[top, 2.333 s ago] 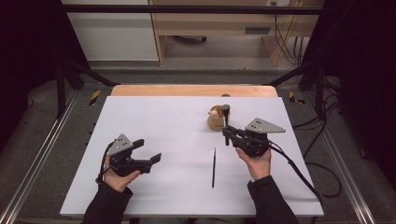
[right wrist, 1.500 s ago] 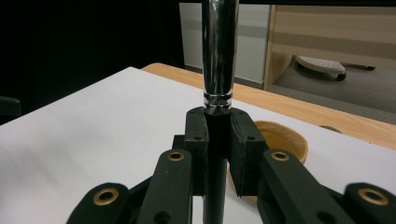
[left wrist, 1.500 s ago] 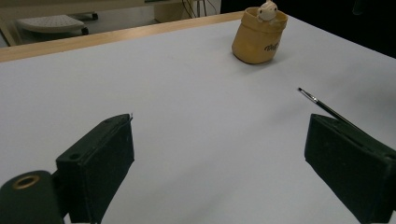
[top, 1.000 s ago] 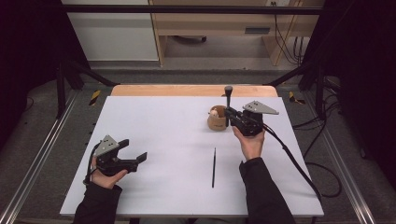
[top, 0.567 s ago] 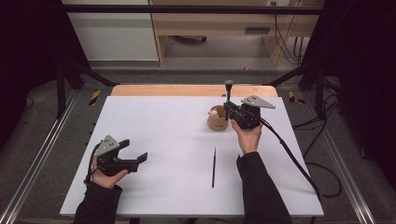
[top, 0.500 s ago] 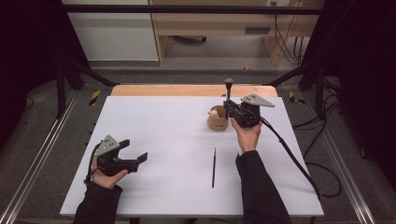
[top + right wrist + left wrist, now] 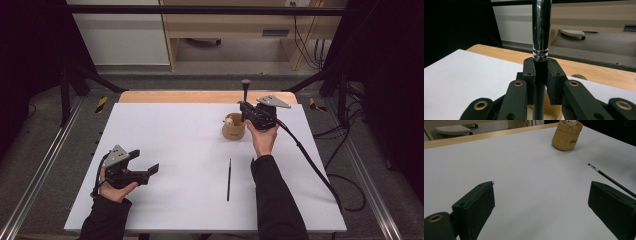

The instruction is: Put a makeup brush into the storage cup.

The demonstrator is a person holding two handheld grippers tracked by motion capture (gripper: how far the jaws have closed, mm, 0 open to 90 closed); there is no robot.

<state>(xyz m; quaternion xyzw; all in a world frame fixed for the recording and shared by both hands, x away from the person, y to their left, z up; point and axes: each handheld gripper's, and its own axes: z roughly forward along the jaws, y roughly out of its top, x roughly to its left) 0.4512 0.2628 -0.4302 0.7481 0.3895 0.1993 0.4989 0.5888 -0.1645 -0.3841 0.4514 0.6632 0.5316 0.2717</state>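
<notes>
My right gripper [image 7: 245, 106] is clamped on an upright makeup brush with a black handle and shiny chrome ferrule [image 7: 540, 32], held directly above the small tan cup-shaped holder [image 7: 233, 127] at the far side of the white table [image 7: 175, 145]. My left gripper [image 7: 142, 164] rests low with jaws wide apart, clasping nothing. A thin black brush [image 7: 229, 179] lies flat between my hands.
</notes>
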